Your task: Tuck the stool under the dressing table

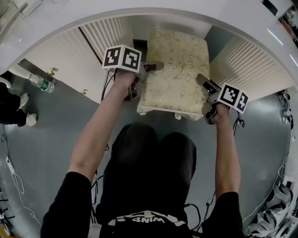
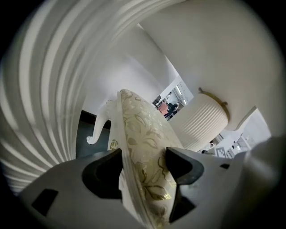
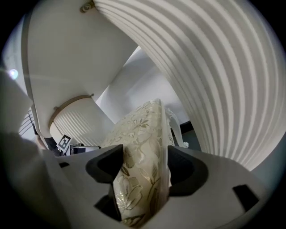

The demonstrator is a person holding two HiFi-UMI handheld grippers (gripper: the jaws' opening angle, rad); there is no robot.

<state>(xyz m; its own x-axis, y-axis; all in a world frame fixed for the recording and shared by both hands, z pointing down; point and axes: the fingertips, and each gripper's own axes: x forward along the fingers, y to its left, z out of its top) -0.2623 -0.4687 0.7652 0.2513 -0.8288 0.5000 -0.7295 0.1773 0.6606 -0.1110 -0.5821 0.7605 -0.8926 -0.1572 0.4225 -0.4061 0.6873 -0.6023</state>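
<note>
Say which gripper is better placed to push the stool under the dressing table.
Right, marginally. Left gripper and right gripper both clamp the stool by its cushion edges, but the right sits nearer its near end, behind more of the seat. Probably push with both.

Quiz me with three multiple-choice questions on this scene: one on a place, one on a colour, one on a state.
1. Where is the stool?
A) partly between the two ribbed cabinets of the dressing table
B) on the tabletop
C) behind the person

2. What colour is its seat cushion?
A) plain red
B) black
C) cream with gold leaves

3. What are the left gripper and right gripper doing?
A) both hang open
B) both clamp the cushion
C) only the left clamps it

Answers:
1 A, ribbed fronts flank the stool in the head view.
2 C, the leaf pattern shows in every view.
3 B, each gripper view shows the cushion's edge pinched between the jaws.
</note>
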